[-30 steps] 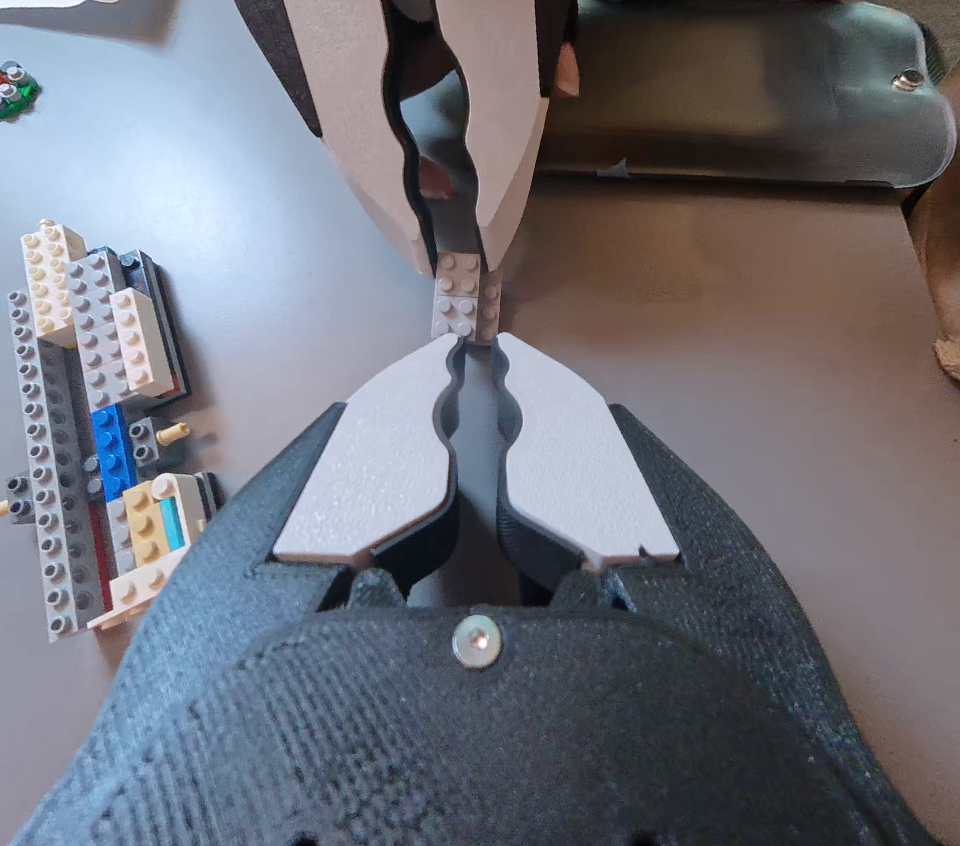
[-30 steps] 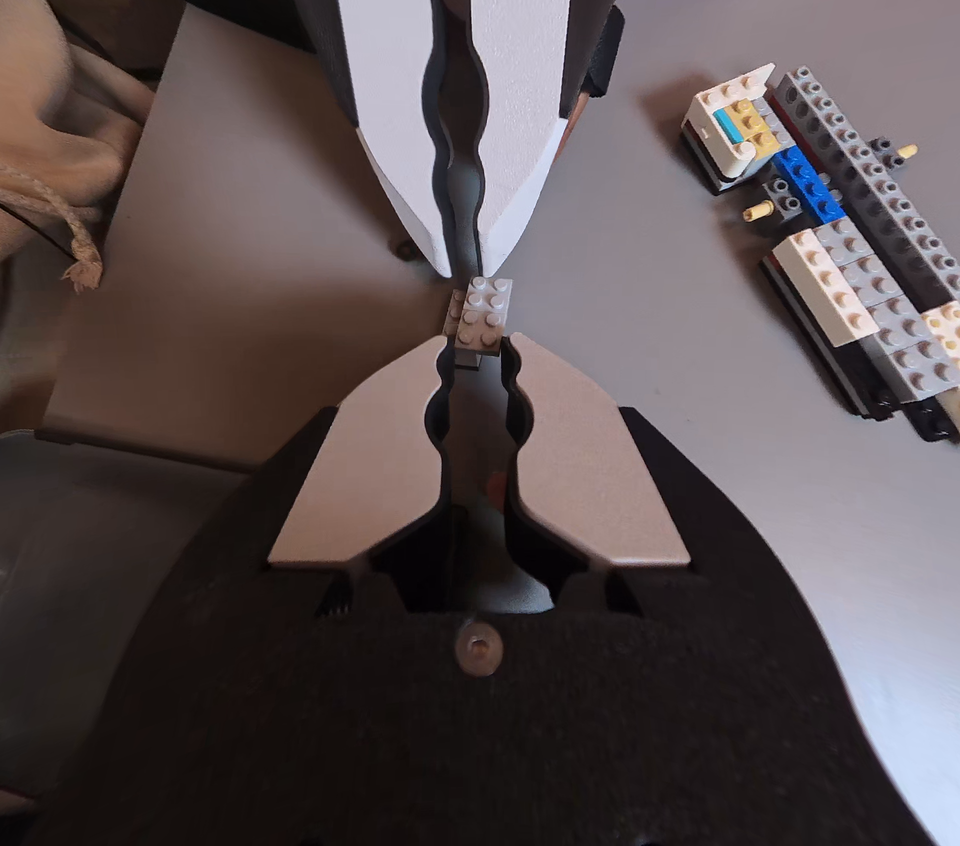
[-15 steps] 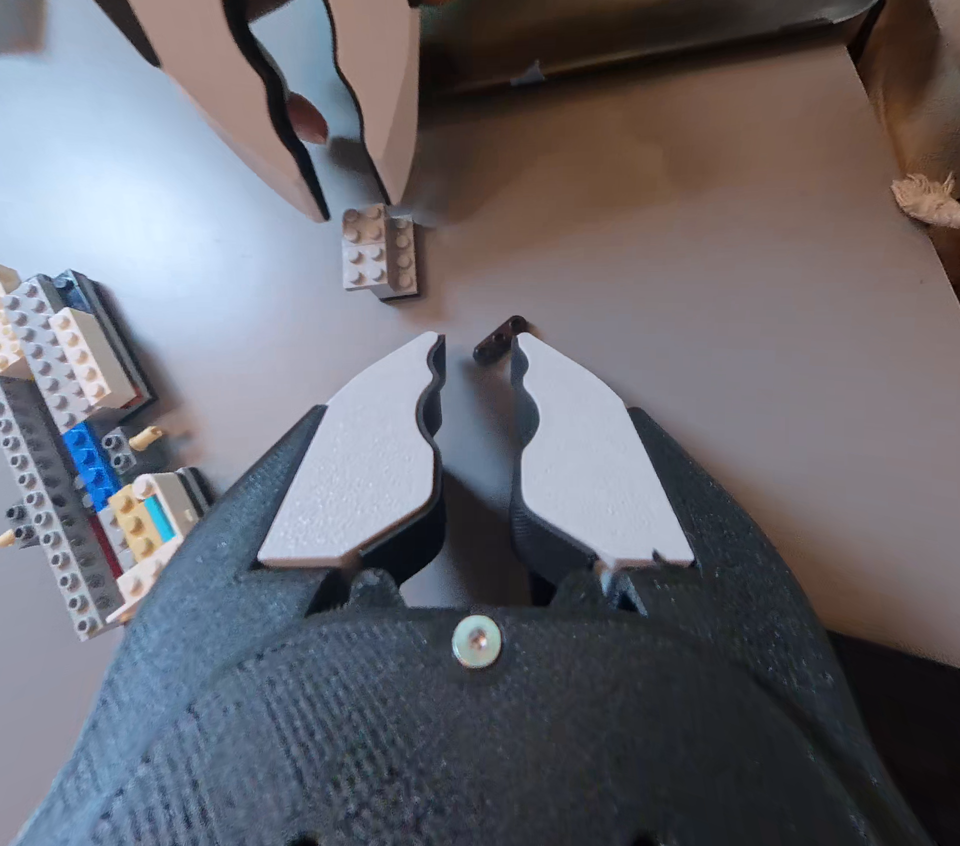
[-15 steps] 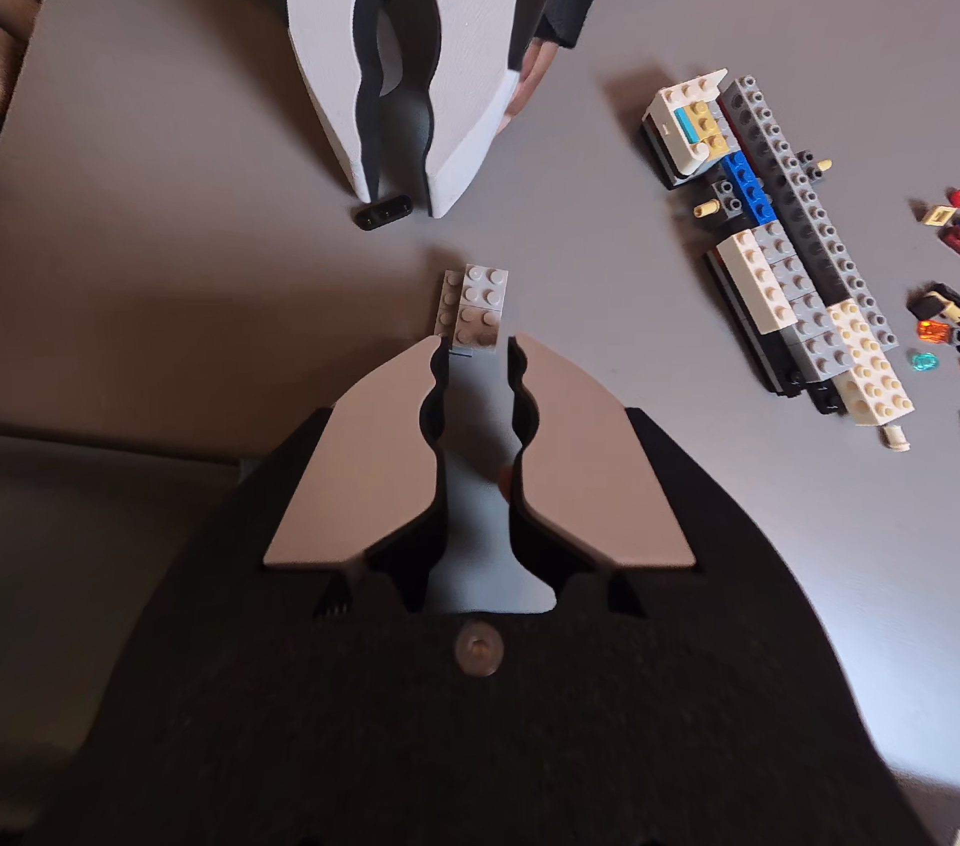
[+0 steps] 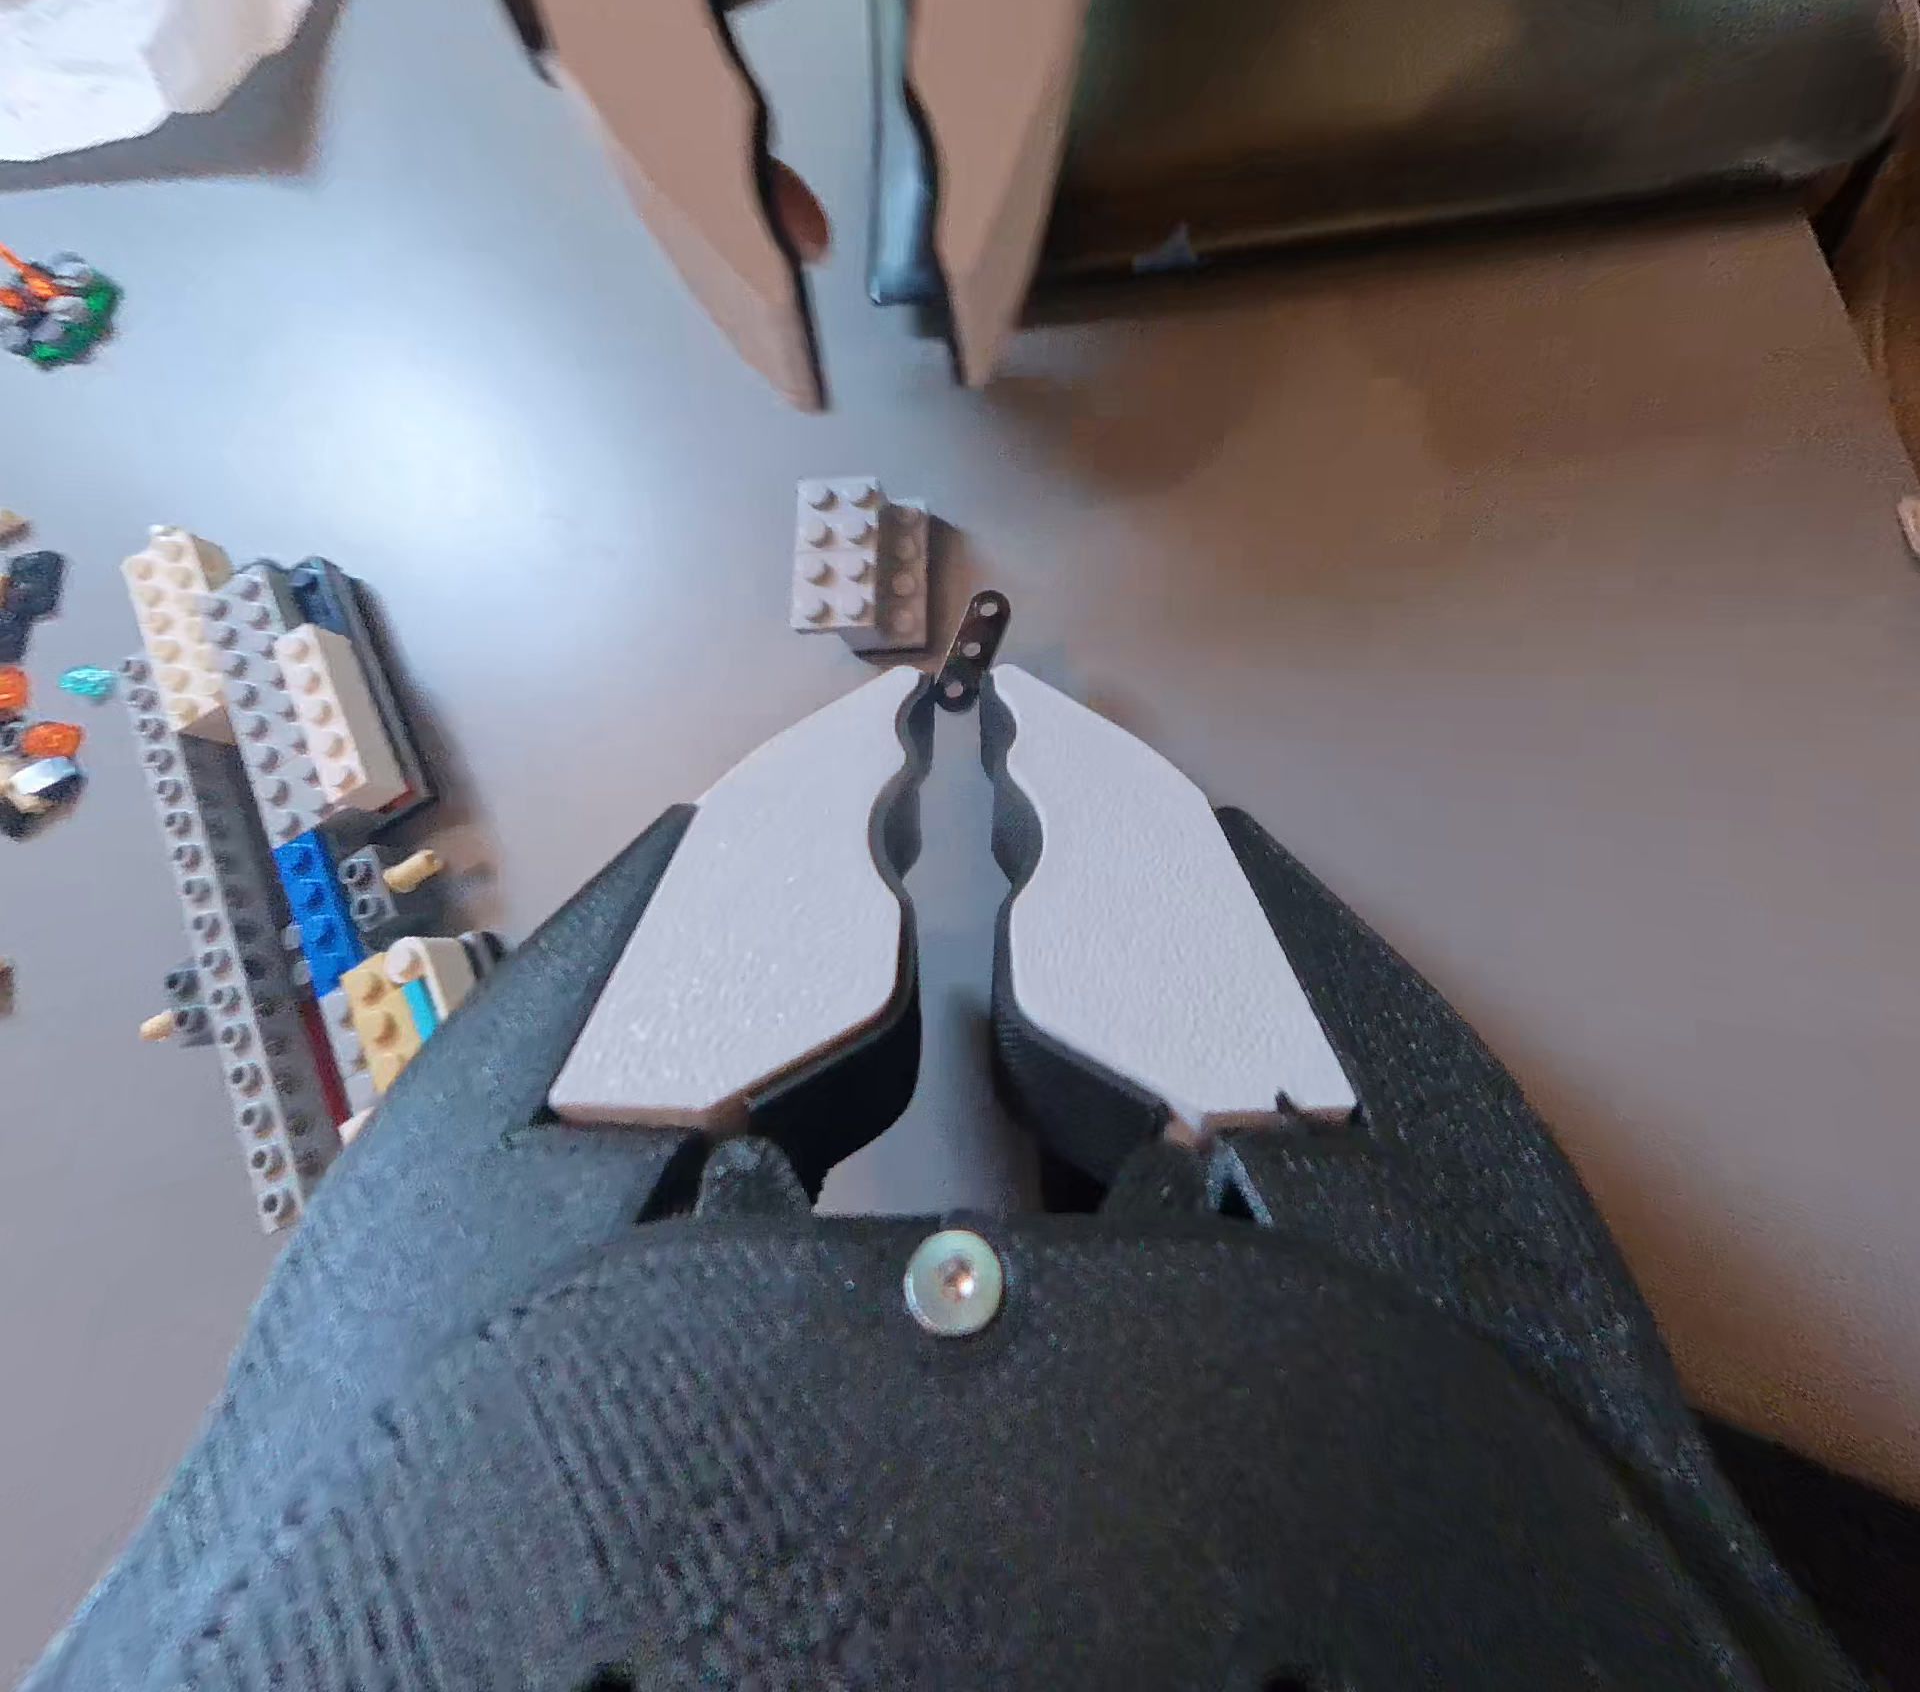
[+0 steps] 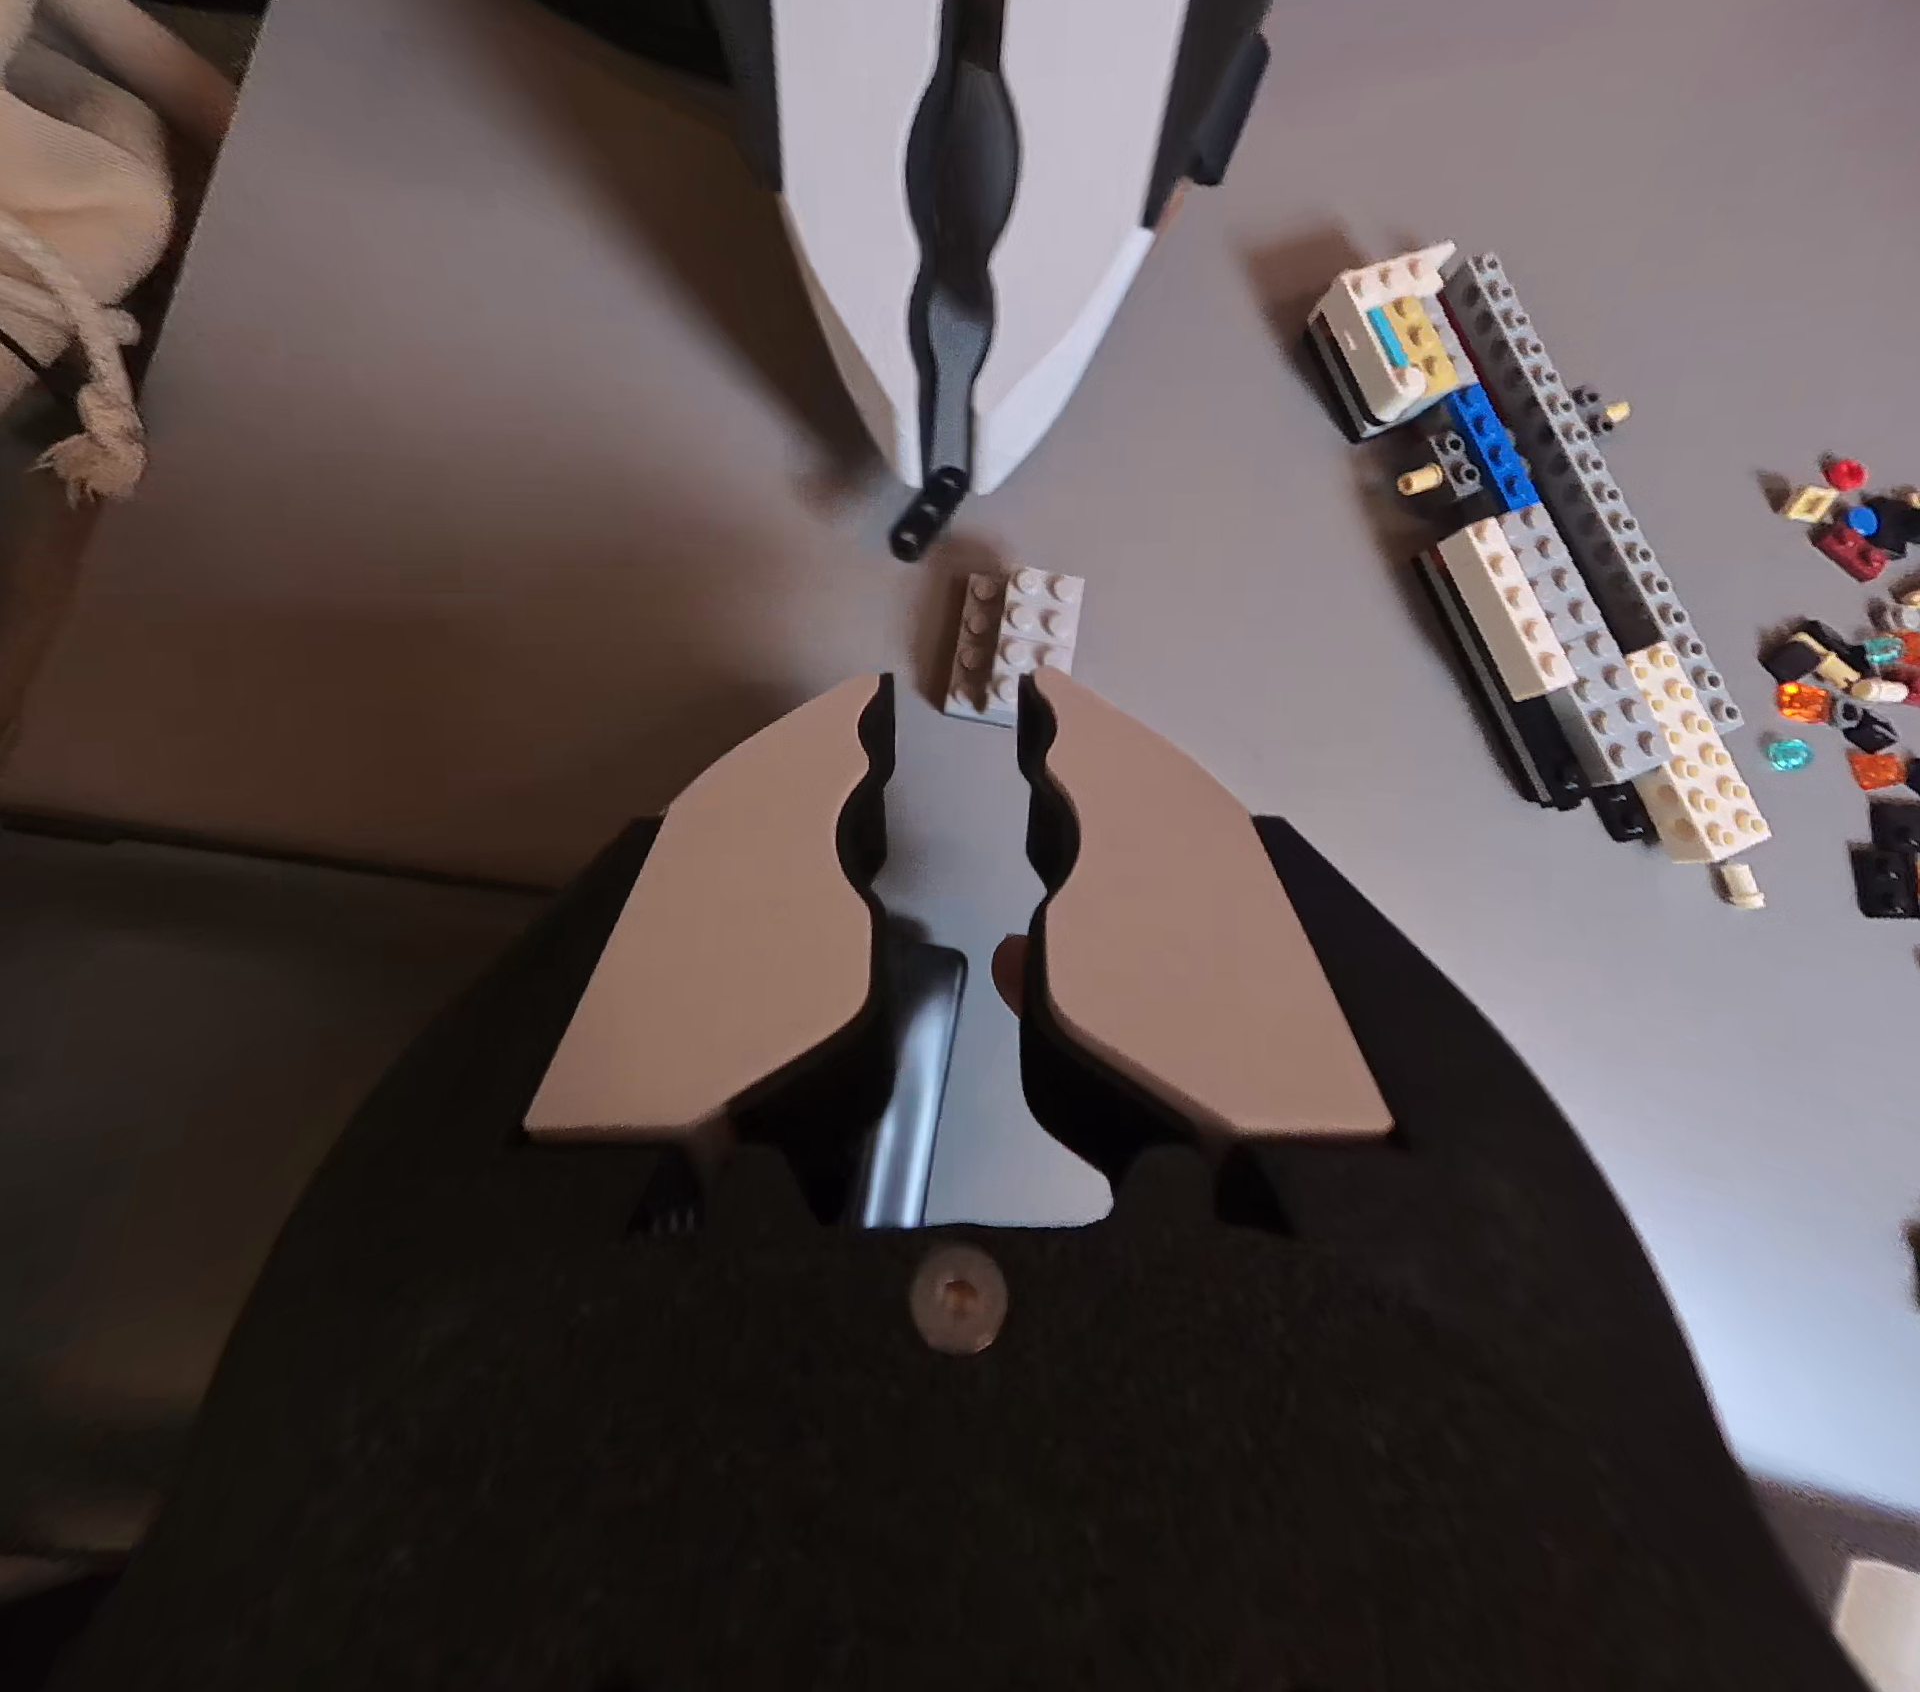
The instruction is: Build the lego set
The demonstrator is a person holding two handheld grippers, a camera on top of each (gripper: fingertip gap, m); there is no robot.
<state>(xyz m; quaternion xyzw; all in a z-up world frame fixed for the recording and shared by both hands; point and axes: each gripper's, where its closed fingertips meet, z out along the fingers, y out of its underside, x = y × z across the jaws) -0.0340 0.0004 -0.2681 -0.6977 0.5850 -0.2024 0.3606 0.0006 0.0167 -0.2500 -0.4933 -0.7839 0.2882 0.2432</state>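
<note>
One grey brick stack [image 6: 1013, 643] before empty right jaws

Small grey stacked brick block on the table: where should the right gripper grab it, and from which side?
Grip the small grey stacked brick block across its two long sides, coming straight forward with the open right gripper. It lies flat, studs up, its long axis roughly in line with the fingers. The black beam in the left gripper sits close beyond, so probably stay low and short.

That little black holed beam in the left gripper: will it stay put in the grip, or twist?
The black holed beam is pinched only at one end between the left gripper's tips, so it may pivot. It looks rigid and light. Its smooth plastic could slip.
</note>
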